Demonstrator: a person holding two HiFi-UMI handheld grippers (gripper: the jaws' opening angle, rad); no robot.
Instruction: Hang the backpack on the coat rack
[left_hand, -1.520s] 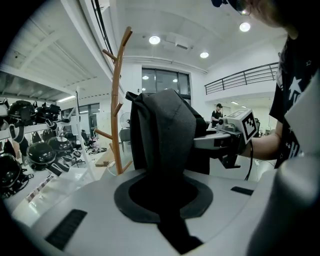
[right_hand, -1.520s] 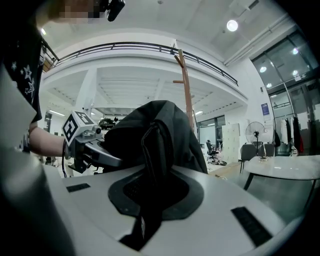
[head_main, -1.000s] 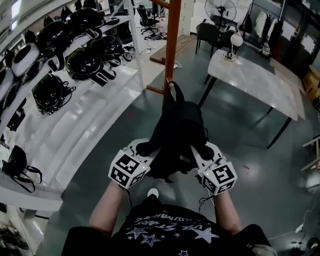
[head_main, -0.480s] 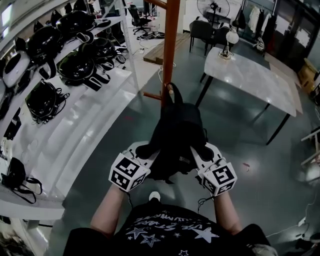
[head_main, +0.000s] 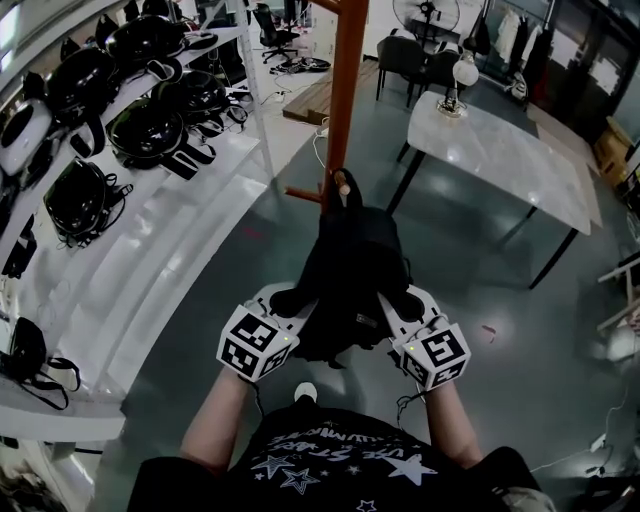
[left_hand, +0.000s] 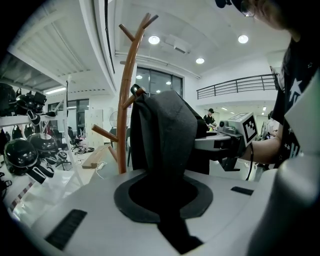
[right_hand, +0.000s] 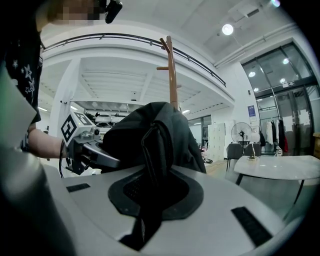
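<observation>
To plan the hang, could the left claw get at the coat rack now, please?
Probably not itself: the left claw is shut on the backpack, which sits between it and the coat rack.

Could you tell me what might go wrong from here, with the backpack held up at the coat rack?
1. The backpack's top loop sits only at the tip of a peg. If it were released now, it might slide off and drop.
2. The left gripper and right gripper pinch only folds of fabric, which could slip.
3. Pushing against the slim coat rack might rock it.
</observation>
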